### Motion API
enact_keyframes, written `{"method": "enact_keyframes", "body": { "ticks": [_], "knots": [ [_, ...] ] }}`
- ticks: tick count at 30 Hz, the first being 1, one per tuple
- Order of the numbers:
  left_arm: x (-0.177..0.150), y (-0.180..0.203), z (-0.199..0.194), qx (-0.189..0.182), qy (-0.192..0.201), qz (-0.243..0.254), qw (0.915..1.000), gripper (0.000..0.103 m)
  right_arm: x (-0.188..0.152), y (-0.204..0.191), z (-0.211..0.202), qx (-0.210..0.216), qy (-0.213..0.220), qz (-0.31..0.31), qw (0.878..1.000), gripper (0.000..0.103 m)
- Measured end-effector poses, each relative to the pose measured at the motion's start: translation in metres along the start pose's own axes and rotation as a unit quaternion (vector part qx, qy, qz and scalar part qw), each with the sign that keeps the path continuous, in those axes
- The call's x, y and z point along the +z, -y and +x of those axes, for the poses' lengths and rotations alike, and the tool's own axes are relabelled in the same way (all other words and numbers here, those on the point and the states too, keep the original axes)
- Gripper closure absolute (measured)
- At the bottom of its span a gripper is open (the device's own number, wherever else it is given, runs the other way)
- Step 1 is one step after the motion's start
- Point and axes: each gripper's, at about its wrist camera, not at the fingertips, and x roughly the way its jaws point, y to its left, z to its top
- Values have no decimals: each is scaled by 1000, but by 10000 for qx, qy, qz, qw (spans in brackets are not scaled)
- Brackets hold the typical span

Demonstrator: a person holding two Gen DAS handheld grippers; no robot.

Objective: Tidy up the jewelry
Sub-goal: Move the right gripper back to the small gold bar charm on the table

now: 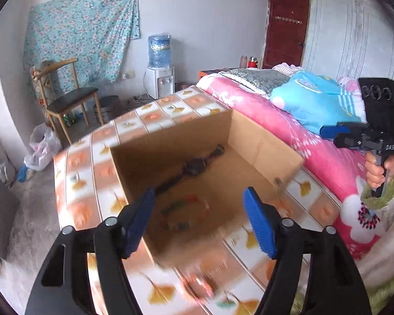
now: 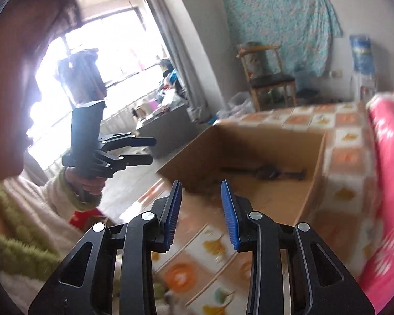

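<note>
Both grippers empty: left gripper [image 1: 198, 224] fingers wide, right gripper [image 2: 201, 216] fingers narrower. Watch [image 1: 194, 166] lies flat in box [image 1: 265, 144], toward counter's far edge; blurred bracelet [image 1: 183, 210] nearer. Watch: light, floppy strap, rigid case. Pinch the case.

One cardboard box [image 1: 260, 144], one watch [image 1: 194, 166], one bracelet [image 1: 186, 210], two grippers.

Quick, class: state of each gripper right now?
Left gripper: open, holding nothing, above the cardboard box.
Right gripper: open, holding nothing.
</note>
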Motion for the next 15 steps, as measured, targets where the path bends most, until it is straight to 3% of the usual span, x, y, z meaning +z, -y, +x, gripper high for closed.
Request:
{"method": "enact_keyframes", "body": {
  "ticks": [4, 7, 10, 15],
  "knots": [
    [-41, 19, 3, -144, -184, -402, 9989, 30, -38, 9, 34, -13, -605, 735, 9955, 70],
    [-57, 41, 24, 46, -234, -182, 9996, 30, -65, 24, 68, -274, -1054, 1220, 9865, 73],
    [-74, 70, 52, -20, -437, 110, 9990, 30, -75, 33, 92, -748, -1328, 1191, 9811, 83],
    [-92, 100, 90, 103, -694, 506, 9963, 30, -71, 23, 113, -1181, -1565, 591, 9788, 84]
  ]
}}
